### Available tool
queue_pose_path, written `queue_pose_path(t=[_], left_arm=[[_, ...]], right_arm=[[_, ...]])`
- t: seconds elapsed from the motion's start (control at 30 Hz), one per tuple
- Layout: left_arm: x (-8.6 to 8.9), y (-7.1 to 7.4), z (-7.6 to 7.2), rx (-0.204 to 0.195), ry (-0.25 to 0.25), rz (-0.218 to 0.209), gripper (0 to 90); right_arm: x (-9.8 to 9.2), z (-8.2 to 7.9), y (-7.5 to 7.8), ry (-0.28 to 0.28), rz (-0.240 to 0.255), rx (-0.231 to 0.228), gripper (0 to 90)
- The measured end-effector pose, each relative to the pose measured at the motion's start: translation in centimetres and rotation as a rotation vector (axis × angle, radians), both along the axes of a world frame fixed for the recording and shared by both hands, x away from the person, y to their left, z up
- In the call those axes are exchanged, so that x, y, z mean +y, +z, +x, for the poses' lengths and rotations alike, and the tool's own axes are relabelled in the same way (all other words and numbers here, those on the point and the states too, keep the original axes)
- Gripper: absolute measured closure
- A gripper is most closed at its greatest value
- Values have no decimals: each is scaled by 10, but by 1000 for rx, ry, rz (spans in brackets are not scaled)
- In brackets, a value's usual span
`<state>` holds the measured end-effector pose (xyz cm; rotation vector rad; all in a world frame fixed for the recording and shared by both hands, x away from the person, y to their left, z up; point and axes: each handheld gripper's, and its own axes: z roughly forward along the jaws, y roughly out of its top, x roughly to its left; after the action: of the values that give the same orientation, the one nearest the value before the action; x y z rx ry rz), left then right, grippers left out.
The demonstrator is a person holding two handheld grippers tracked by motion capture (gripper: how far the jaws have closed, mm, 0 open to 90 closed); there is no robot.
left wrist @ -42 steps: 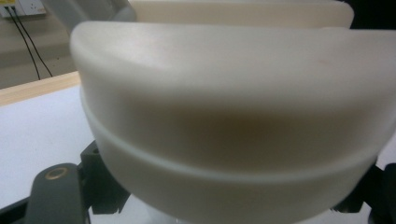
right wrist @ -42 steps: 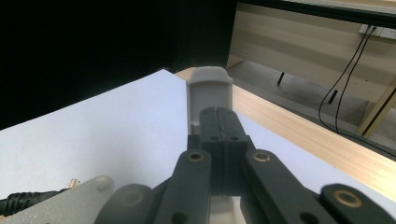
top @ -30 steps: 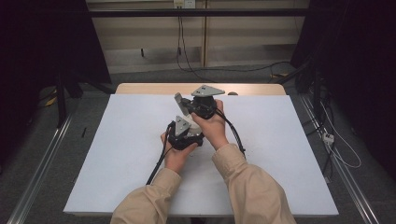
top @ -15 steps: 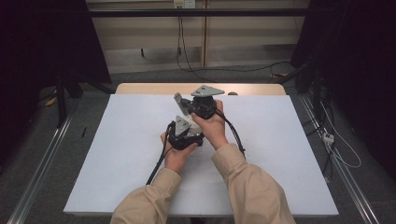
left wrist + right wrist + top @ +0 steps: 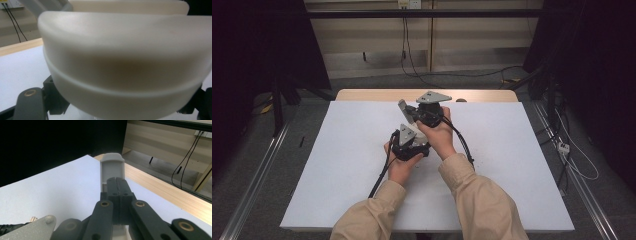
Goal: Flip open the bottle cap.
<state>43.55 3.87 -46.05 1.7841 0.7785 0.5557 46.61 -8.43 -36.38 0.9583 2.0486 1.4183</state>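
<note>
The cream piece (image 5: pixel 125 50), smooth and rounded with a thin ridge running across it, sits right up against the left gripper's camera, so close that I cannot tell what kind of thing it is. It lies above the black links at the bottom of the left gripper view, with the white worktop (image 5: pixel 17 72) off to its left. Whether the left gripper is pinching it cannot be told, as the jaw tips are hidden behind it; the jaws themselves are closed narrow.

In the high view the left gripper (image 5: pixel 409 142) is held in the left hand (image 5: pixel 399 167) near the middle of the worktop (image 5: pixel 522 150). The right gripper (image 5: pixel 409 111), in the right hand (image 5: pixel 439 135), is just beyond it, and the two look almost touching. Both hands hold them above the white surface, and a black cable (image 5: pixel 379 175) trails back from the left one towards the person's beige sleeve (image 5: pixel 482 200).

In the right gripper view the right gripper's jaws are pressed flat together. A grey plastic piece (image 5: pixel 112 167) with a rounded top stands up just behind them. Whether it is clamped there or simply belongs to the gripper cannot be told. Past it lie the white surface and the worktop's bare wooden edge (image 5: pixel 160 190).
</note>
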Motion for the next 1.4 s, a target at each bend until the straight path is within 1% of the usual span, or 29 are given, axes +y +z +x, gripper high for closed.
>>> queue_pose_path(t=[0.37,0.6,0.63,0.93,0.97,1.0,1.17,1.2,1.33,1.37,1.4], left_arm=[[0,0,0,-1,0,1,188],[0,0,0,-1,0,2,188],[-1,0,-1,3,5,-3,189],[0,0,0,0,0,1,189],[-1,0,0,4,5,-5,189],[0,0,0,-1,0,2,189],[-1,0,-1,4,5,-4,189],[0,0,0,-1,0,1,189],[0,0,0,-1,0,1,189],[-1,0,0,4,5,-4,189],[0,0,0,0,1,1,189]], right_arm=[[1,1,-1,-1,8,7,900],[2,3,-2,1,-1,8,900],[2,3,-2,0,0,8,900],[3,5,-4,2,2,15,900],[3,5,-4,3,2,16,900],[3,5,-4,4,0,16,900],[4,6,-4,5,0,17,900],[4,6,-4,5,0,17,900],[5,7,-4,7,-2,19,900],[5,7,-4,8,-1,19,900],[5,7,-4,8,0,20,900]])
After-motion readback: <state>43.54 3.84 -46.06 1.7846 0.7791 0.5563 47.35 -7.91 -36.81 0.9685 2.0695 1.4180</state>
